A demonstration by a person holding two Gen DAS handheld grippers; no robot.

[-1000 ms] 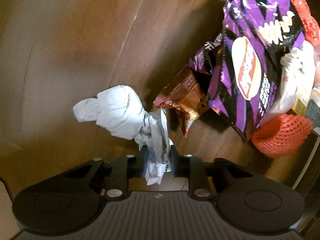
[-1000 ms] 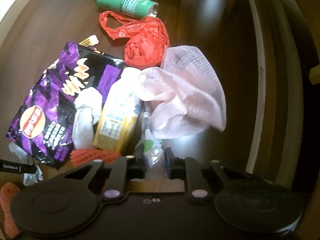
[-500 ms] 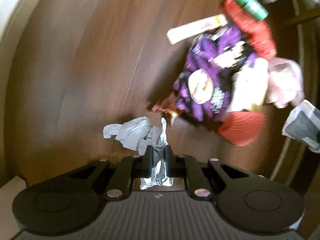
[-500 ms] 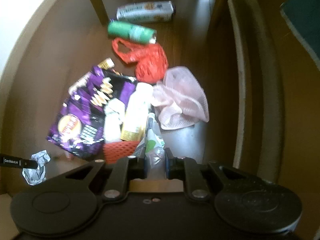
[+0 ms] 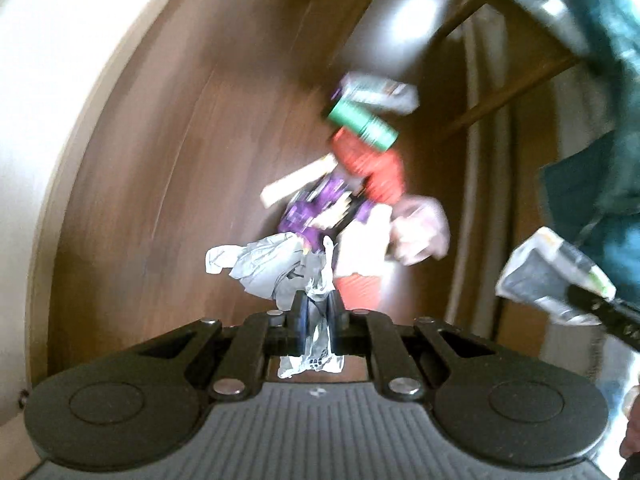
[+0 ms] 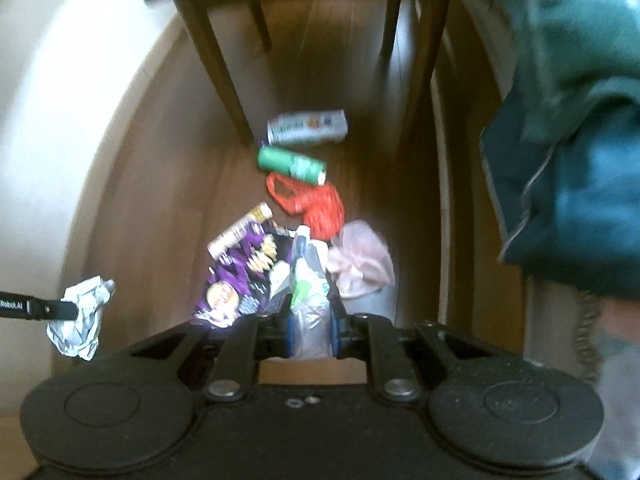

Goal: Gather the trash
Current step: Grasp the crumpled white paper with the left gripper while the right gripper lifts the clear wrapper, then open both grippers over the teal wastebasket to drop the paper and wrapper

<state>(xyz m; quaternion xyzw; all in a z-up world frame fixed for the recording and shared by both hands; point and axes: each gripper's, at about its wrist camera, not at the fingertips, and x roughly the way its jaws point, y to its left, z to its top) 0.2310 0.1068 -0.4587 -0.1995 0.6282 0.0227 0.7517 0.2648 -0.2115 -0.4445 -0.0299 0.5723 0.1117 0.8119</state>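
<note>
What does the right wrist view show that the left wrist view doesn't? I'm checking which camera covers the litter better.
Only right: the chair's legs and seat, and the right gripper shut on a clear wrapper. Only left: the left gripper shut on crumpled paper from close up. Both: green tube, red bag, purple chip bag on the floor.

The left gripper (image 5: pixel 316 312) points steeply down, its jaws nearly together, pinching crumpled paper (image 5: pixel 264 268). The right gripper (image 6: pixel 312 320) points down too, clamped on a plastic wrapper (image 6: pixel 306 280), with the left one at its nine o'clock.
</note>
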